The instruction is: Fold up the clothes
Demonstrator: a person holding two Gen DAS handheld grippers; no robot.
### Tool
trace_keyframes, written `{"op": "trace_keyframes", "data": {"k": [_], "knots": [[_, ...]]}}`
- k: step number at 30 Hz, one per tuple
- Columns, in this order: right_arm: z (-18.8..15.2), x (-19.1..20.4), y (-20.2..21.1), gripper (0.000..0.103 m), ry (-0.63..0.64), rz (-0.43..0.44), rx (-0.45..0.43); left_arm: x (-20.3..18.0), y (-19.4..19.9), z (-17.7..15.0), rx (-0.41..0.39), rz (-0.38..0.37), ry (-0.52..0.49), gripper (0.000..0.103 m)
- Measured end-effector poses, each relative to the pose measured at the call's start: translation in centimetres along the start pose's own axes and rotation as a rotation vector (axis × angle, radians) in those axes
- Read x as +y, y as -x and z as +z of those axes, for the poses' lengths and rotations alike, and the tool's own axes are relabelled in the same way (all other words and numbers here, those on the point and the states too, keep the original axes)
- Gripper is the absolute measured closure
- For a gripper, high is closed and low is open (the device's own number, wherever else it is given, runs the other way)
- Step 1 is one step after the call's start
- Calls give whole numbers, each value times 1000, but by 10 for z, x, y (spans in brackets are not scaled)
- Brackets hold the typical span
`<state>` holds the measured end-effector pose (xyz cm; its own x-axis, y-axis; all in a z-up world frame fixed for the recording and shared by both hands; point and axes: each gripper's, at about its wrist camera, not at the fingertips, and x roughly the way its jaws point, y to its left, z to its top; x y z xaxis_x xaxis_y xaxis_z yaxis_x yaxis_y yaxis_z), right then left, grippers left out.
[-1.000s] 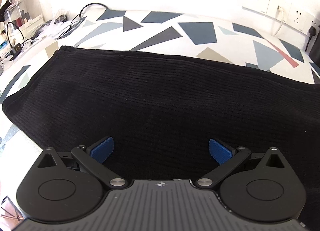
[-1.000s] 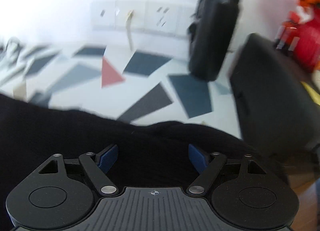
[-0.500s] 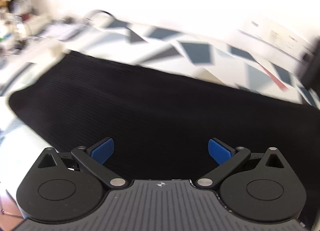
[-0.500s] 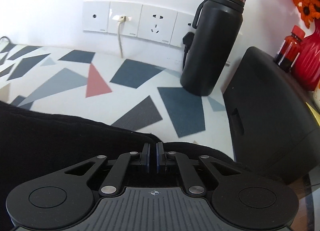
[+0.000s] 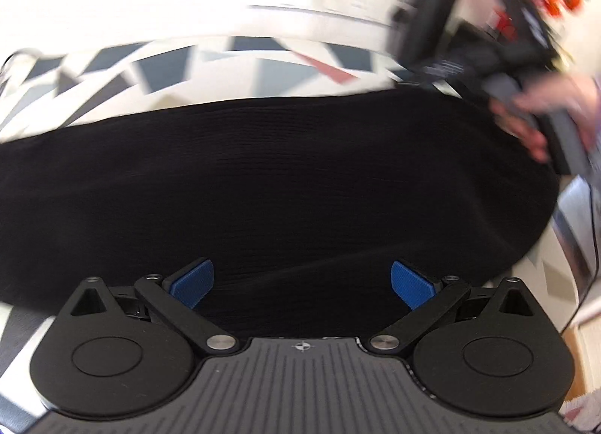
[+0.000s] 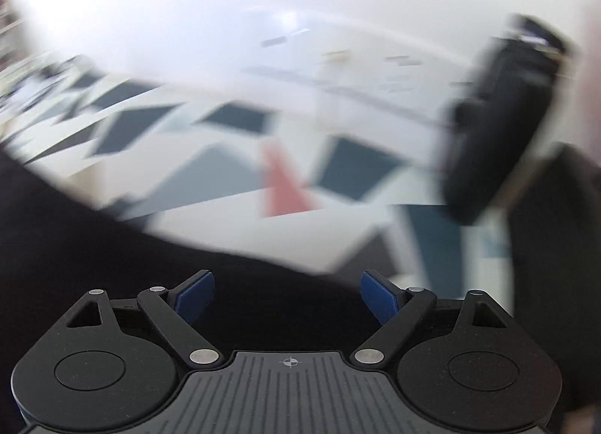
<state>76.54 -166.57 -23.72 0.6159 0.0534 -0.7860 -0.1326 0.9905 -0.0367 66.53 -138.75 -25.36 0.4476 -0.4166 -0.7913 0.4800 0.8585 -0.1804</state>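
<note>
while both views are blurry, the main things are easy to see. the black cloth (image 5: 263,178) lies spread flat on the desk (image 5: 233,73), which has a cover with grey, blue and red shapes on it. it looks like one long, wide band, so it may be folded once, but that is hard to tell.

the left claw (image 5: 302,283) is spread wide and holds nothing. it hangs over the near edge of the cloth, with the cloth just under its blue pads (image 5: 191,282).

the right claw (image 6: 287,297) has just been opening. now it is spread wide too, and nothing is pinched in it. the cloth edge (image 6: 112,253) lies under it. in the left view a hand (image 5: 541,111) holds that claw at the far end of the cloth, near a black bottle (image 6: 499,126).

this looks like a gap between two folds, with both claws moving to new spots. next, each claw likely needs to come down on an edge or corner of the cloth, pinch it, lift, and lay it over the rest. both should pinch at the same time so the cloth stays straight.
</note>
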Motion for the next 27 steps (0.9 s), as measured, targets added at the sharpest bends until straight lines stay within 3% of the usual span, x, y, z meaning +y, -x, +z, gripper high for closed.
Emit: {"op": "trace_keyframes", "data": {"k": [3, 5, 9, 13, 14, 16, 19, 21, 23, 27], "knots": [[0, 42, -15, 19, 114, 77, 32, -9, -16, -3, 31, -23, 58, 0], [-1, 66, -27, 19, 177, 90, 47, -18, -23, -9, 22, 11, 22, 0], [10, 79, -55, 16, 149, 33, 33, -44, -26, -26, 9, 91, -99, 0], [26, 82, -82, 13, 84, -19, 23, -49, -23, -38, -10, 102, -111, 0], [31, 80, -89, 4, 50, -21, 35, -49, -23, -38, -5, 98, -109, 0], [38, 72, -99, 2, -9, 2, 63, -49, -20, -39, 9, 81, -103, 0], [41, 64, -103, 2, -41, 30, 89, -47, -17, -42, 23, 58, -90, 0], [41, 65, -98, 2, -66, 2, 86, -47, -16, -44, 26, 54, -81, 0], [39, 73, -87, 15, -60, -10, 72, -48, -17, -44, 25, 57, -75, 0], [32, 95, -60, 8, 28, 29, 62, -53, -18, -46, 20, 63, -77, 0]]}}
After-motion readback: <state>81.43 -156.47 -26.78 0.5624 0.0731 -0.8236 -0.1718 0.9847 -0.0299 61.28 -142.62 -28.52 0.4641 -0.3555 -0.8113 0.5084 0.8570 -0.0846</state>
